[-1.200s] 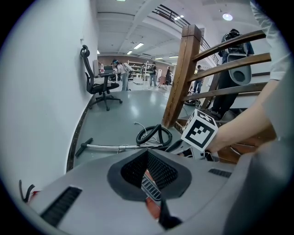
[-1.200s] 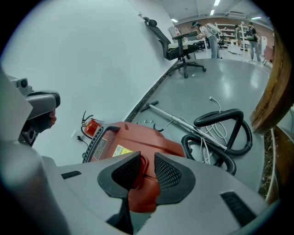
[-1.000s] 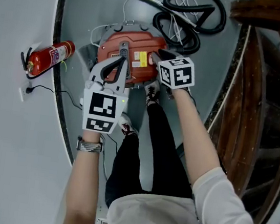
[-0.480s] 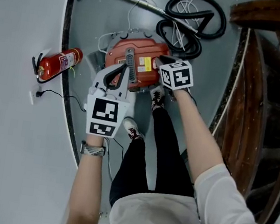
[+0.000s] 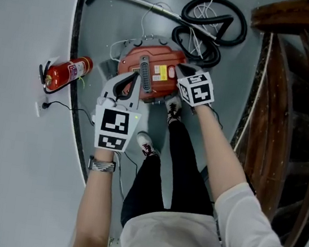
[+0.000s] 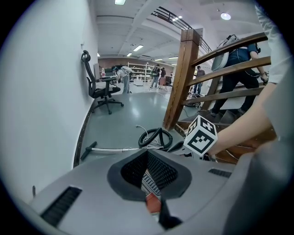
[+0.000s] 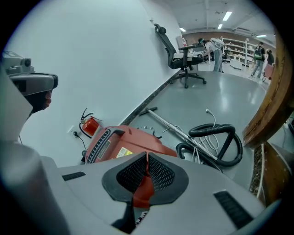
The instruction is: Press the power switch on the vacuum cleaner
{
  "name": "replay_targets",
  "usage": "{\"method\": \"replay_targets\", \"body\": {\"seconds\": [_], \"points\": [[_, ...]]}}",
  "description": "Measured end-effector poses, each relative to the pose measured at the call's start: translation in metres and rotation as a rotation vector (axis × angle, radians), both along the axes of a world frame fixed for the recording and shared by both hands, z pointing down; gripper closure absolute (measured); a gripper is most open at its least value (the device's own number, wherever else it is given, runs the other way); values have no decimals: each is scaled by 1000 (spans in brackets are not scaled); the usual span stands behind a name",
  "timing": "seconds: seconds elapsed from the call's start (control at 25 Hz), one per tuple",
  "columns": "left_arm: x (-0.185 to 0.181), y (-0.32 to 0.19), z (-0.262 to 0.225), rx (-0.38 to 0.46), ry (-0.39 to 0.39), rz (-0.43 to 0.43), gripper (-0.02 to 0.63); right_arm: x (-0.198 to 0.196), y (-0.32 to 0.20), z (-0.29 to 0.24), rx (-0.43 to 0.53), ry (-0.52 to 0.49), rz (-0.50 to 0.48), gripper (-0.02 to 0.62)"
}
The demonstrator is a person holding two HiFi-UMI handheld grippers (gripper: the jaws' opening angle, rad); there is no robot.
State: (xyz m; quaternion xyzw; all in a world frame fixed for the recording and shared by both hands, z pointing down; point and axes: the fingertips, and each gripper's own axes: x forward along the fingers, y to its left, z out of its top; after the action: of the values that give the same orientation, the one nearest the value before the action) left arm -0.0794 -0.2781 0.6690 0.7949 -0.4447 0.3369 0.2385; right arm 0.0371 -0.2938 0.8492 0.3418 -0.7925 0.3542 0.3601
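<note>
The right gripper's [image 7: 147, 157] jaws have just been closed together on nothing, over the red plastic canister vacuum cleaner [image 5: 157, 69] on the grey floor [image 5: 117, 26]. A blunt tip is thereby formed for pressing. The left gripper [image 5: 133, 77] is likewise held shut, empty.

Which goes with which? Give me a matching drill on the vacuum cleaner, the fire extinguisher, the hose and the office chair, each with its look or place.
1 vacuum cleaner
2 fire extinguisher
3 hose
4 office chair

a black, coiled on the floor
b red, at the foot of the white wall
c black, upright, far off
d red-orange, broad, out on the open floor

Pairs: 1-d, 2-b, 3-a, 4-c
</note>
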Motion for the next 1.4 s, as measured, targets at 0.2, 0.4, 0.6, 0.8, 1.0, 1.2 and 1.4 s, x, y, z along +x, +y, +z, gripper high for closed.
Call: {"method": "replay_targets", "body": {"seconds": [0.2, 0.4, 0.6, 0.8, 1.0, 1.2, 1.4], "points": [[-1, -1, -18, 15, -9, 9, 607, -1, 1, -23, 28, 35, -24, 560], [-2, 6, -36, 26, -12, 14, 608, -5, 4, -58, 87, 57, -93, 560], [-3, 16, -49, 39, -6, 20, 607, -3, -2, -100, 201, 76, -186, 560], [-5, 28, -65, 49, 2, 12, 607, -1, -2, -137, 249, 57, -205, 560], [-6, 36, -82, 64, 6, 5, 607, -10, 5, -169, 285, 30, -260, 560], [-8, 43, -103, 88, 7, 8, 607, -19, 11, -203, 359, 32, -287, 565], [-11, 49, -124, 115, 1, 11, 607, -21, 15, -246, 468, 35, -285, 568]]}}
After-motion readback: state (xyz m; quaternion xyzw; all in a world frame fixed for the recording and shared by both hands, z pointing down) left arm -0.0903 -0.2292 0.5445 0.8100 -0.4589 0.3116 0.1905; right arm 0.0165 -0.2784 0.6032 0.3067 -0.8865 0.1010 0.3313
